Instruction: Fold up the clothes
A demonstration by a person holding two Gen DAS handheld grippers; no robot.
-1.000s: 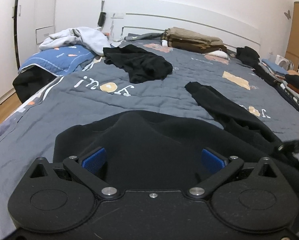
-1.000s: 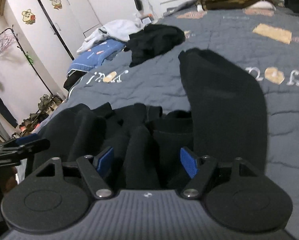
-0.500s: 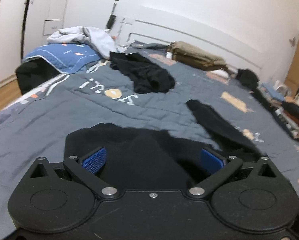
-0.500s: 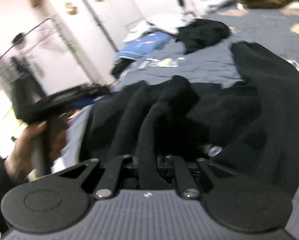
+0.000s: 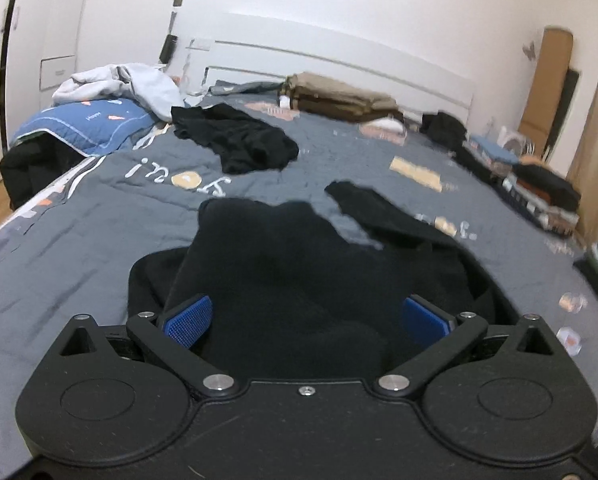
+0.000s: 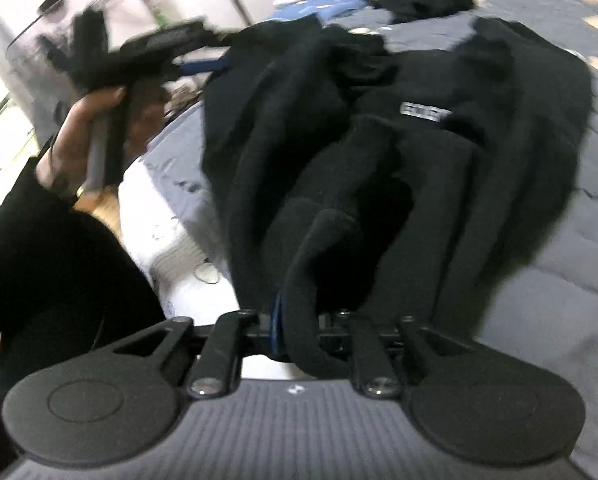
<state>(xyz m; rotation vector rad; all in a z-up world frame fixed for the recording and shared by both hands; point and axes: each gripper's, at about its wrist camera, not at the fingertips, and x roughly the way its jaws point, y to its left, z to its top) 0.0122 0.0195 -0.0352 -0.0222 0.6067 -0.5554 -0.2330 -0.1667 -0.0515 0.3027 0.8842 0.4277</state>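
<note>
1. Nearest me, the right gripper (image 6: 299, 316) is pinched on a thick roll of the black sweater (image 6: 379, 168). The jaws are easing apart a touch, yet cloth still fills the gap and the pads look pressed on it.
2. The left gripper (image 5: 307, 320) stands wide apart, blue pads (image 5: 187, 320) on either side of a hump of the same sweater and not pressing it.
3. The sweater lies bunched on the near part of the bed (image 5: 99, 216), one sleeve (image 5: 379, 208) trailing away over the quilt, a small label (image 6: 426, 112) facing up.
4. It looks soft, fleecy and fairly heavy: it will sag and drag, not slide, and a pinch gathers several layers. I would take it at a hem corner or shoulder seam, one layer only.
5. In the right view a hand (image 6: 79, 128) holds the left gripper's handle at the bed's edge.
6. Farther off lie another black garment (image 5: 239, 144) and folded piles (image 5: 339, 96) by the headboard.
</note>
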